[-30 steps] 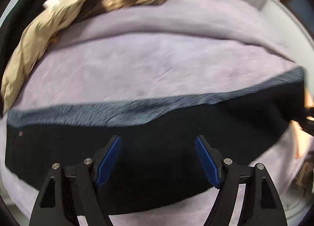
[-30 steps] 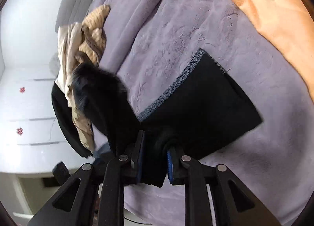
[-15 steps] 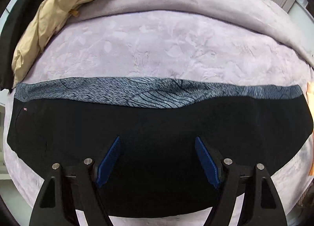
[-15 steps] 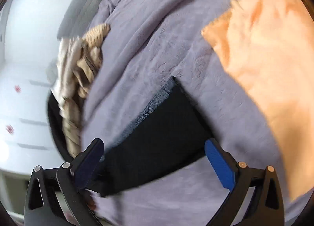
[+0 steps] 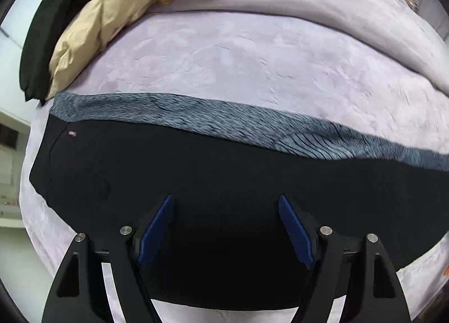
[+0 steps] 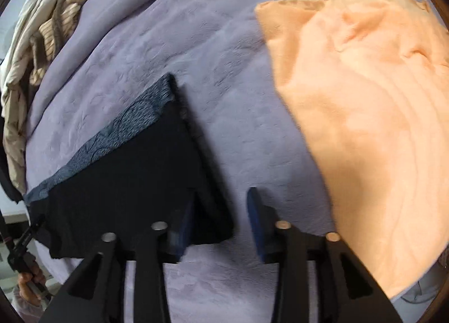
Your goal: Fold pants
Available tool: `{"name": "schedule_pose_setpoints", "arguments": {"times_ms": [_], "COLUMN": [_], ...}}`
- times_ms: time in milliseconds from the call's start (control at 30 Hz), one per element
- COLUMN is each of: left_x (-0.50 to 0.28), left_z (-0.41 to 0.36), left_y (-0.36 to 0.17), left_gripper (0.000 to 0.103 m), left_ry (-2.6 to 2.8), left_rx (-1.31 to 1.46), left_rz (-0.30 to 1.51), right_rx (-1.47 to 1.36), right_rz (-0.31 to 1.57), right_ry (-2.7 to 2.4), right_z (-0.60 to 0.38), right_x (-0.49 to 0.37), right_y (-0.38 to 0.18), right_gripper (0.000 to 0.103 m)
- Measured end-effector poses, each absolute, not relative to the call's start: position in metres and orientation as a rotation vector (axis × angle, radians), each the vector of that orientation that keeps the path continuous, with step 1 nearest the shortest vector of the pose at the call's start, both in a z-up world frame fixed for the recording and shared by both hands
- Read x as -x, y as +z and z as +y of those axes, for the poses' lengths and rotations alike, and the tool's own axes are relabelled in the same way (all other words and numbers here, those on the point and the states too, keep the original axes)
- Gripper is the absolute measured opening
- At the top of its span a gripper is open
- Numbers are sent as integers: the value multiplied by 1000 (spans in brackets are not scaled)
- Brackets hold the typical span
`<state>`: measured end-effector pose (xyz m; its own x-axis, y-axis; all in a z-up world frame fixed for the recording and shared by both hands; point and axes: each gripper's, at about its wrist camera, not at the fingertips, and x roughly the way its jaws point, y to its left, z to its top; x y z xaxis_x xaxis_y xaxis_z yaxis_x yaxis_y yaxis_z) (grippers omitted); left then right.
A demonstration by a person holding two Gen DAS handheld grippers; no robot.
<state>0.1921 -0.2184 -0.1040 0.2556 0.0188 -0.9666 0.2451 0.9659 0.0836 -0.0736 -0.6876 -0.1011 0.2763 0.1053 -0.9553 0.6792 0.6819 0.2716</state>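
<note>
The left hand-held gripper (image 5: 224, 205) hangs over the black pants (image 5: 210, 177), its blue fingers spread wide and gripping nothing. The right hand-held gripper (image 6: 221, 196) is also spread, one finger over the pants' (image 6: 134, 179) near corner, the other over bare cover. The pants lie folded flat on the lilac bed cover (image 5: 252, 64), grey waistband (image 5: 252, 126) along the far edge. Beside them lies an orange towel (image 6: 364, 115); farther back sits a heap of beige clothes (image 5: 112, 19).
</note>
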Motion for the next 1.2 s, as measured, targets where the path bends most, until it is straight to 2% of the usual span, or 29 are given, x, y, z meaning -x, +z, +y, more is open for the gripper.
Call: {"name": "schedule_pose_setpoints", "arguments": {"times_ms": [100, 167, 267, 367, 500, 567, 600, 633, 667, 700, 833, 867, 900, 933, 967, 1033, 1100, 1200], "left_x": [-200, -208, -226, -243, -273, -275, -272, -269, -266, -261, -239, -236, -233, -231, -227, -219, -214, -209], "left_z": [-231, -248, -269, -282, -262, -251, -249, -247, -246, -248, -268, -276, -285, -292, -296, -300, -293, -288], "left_y": [-107, -116, -135, -148, -153, -140, -134, -128, -125, -121, -122, -126, -131, -135, -137, -132, -129, -131], "left_gripper": [78, 78, 78, 79, 79, 78, 78, 78, 79, 79, 79, 79, 79, 79, 79, 79, 79, 79], "left_ry": [-190, -212, -196, -157, -81, -79, -88, -116, -145, -176, -285, -297, -300, -297, -293, -282, -279, -271], "left_rx": [-273, -319, -315, -363, -302, -285, -292, -294, -295, -304, -327, -333, -339, -342, -346, -357, -345, -363], "left_rz": [1265, 1252, 1234, 1175, 1200, 1189, 1182, 1182, 1186, 1188, 1195, 1206, 1220, 1230, 1230, 1217, 1209, 1201], "right_rx": [-716, -641, -595, -628, -458, -461, -486, -524, -538, -541, -591, -643, -721, -760, -732, -657, -653, -576], "right_rz": [1158, 1198, 1230, 1330, 1308, 1289, 1259, 1226, 1212, 1196, 1234, 1250, 1260, 1269, 1284, 1246, 1172, 1229], "right_ry": [-293, -138, -16, 23, -86, -176, -188, -180, -200, -257, -398, -385, -333, -287, -287, -242, -149, -191], "right_z": [-662, -626, -584, -560, -573, -592, -602, -613, -621, -633, -671, -677, -681, -682, -678, -661, -654, -661], "right_x": [59, 25, -29, -74, -83, -73, -63, -50, -39, -21, 9, 11, 14, 13, 11, 6, 17, 30], "right_y": [-68, -69, -92, -147, -153, -141, -131, -122, -117, -111, -124, -132, -141, -148, -149, -131, -106, -114], "right_gripper": [59, 59, 59, 59, 34, 39, 46, 66, 75, 79, 79, 77, 60, 34, 33, 16, 15, 14]}}
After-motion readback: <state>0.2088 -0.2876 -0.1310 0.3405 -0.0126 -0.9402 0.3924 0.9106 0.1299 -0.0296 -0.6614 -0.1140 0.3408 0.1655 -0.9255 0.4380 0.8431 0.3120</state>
